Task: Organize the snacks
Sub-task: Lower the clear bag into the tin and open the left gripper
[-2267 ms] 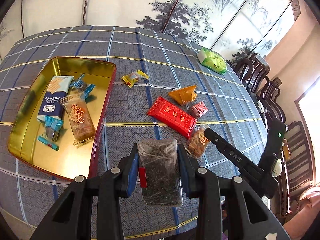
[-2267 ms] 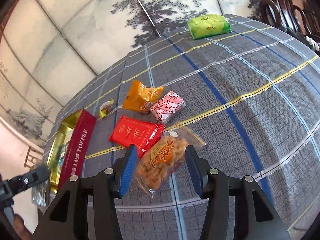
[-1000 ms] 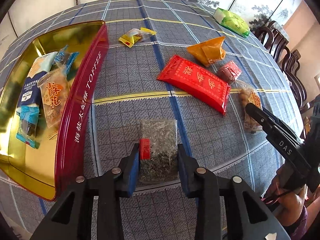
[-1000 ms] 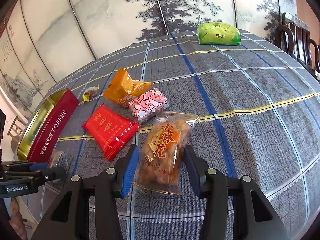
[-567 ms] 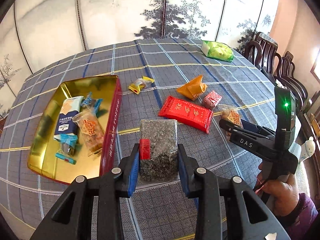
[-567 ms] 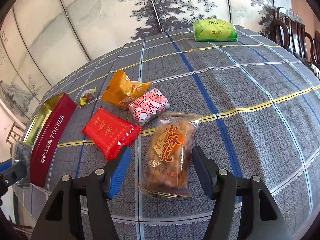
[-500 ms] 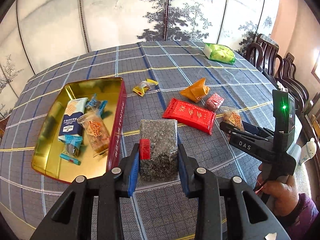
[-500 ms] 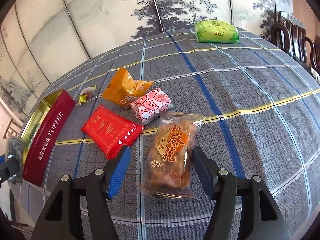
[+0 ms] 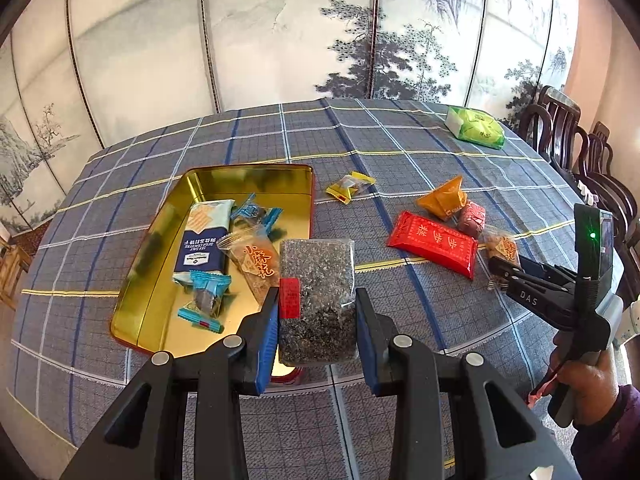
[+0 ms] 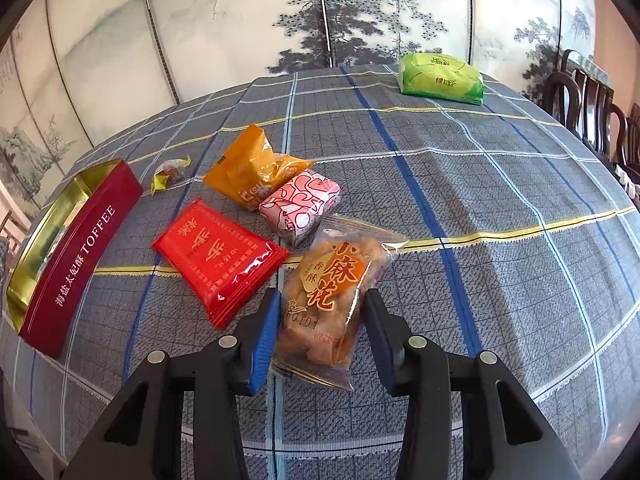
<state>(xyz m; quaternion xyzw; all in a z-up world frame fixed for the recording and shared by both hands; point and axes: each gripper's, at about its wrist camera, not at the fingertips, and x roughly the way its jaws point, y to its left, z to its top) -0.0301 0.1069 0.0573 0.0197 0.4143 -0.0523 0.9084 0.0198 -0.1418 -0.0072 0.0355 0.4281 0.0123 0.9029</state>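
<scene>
My left gripper (image 9: 316,320) is shut on a clear packet of dark seeds with a red label (image 9: 316,296), held in the air above the near right corner of the gold toffee tin (image 9: 168,220). The tin holds several wrapped snacks. My right gripper (image 10: 320,320) has its jaws on both sides of a clear bag of fried dough twists (image 10: 332,292) that rests on the cloth. A red packet (image 10: 216,256), a pink packet (image 10: 300,204), an orange packet (image 10: 248,168) and a small yellow candy (image 10: 170,172) lie loose to the left.
A green pack (image 10: 440,76) lies at the table's far right edge. The tin's red side (image 10: 80,256) stands to the left in the right wrist view. Dark wooden chairs (image 9: 580,148) line the right side. A painted folding screen stands behind the table.
My left gripper has lifted the seed packet off the cloth and carried it left towards the tin. My right gripper opened around the dough twist bag, then narrowed onto it.
</scene>
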